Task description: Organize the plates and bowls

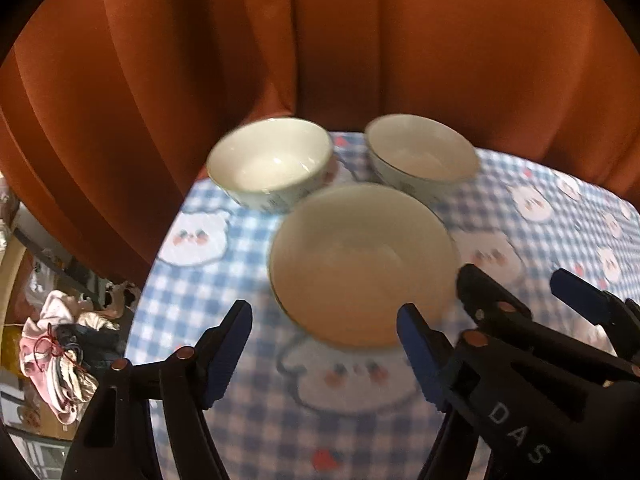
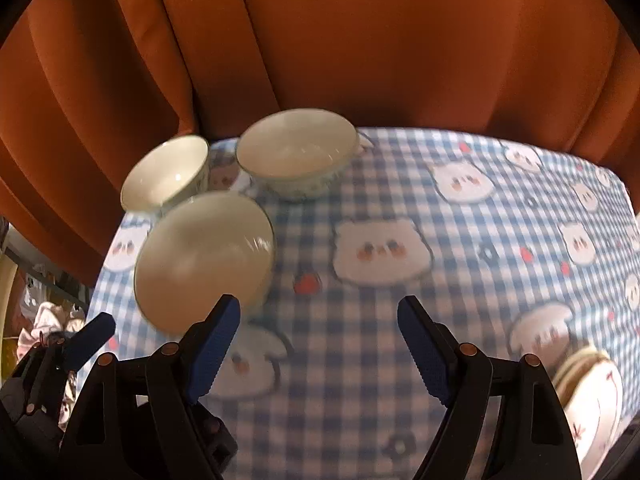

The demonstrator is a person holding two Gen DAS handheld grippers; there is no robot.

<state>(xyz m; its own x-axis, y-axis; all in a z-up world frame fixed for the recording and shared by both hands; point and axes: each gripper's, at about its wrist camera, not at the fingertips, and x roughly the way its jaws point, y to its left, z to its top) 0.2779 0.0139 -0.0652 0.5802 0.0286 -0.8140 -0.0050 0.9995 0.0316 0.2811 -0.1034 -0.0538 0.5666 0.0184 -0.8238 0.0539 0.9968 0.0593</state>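
Observation:
Three white bowls stand upright on the blue checked tablecloth (image 1: pixel 248 420). The nearest bowl (image 1: pixel 362 264) sits just ahead of my open, empty left gripper (image 1: pixel 324 344). Behind it stand a far left bowl (image 1: pixel 270 162) and a far right bowl (image 1: pixel 422 156). In the right wrist view the near bowl (image 2: pixel 204 258) lies left of my open, empty right gripper (image 2: pixel 318 344), with the other two bowls (image 2: pixel 166 174) (image 2: pixel 296 152) behind. The right gripper also shows at the right of the left wrist view (image 1: pixel 516 292). A stack of patterned plates (image 2: pixel 588 392) sits at the lower right edge.
An orange curtain (image 1: pixel 320 40) hangs close behind the table. The table's left edge (image 1: pixel 148 280) drops off to a cluttered room with a pink bundle of cloth (image 1: pixel 60 352). The cloth (image 2: pixel 400 240) stretches to the right.

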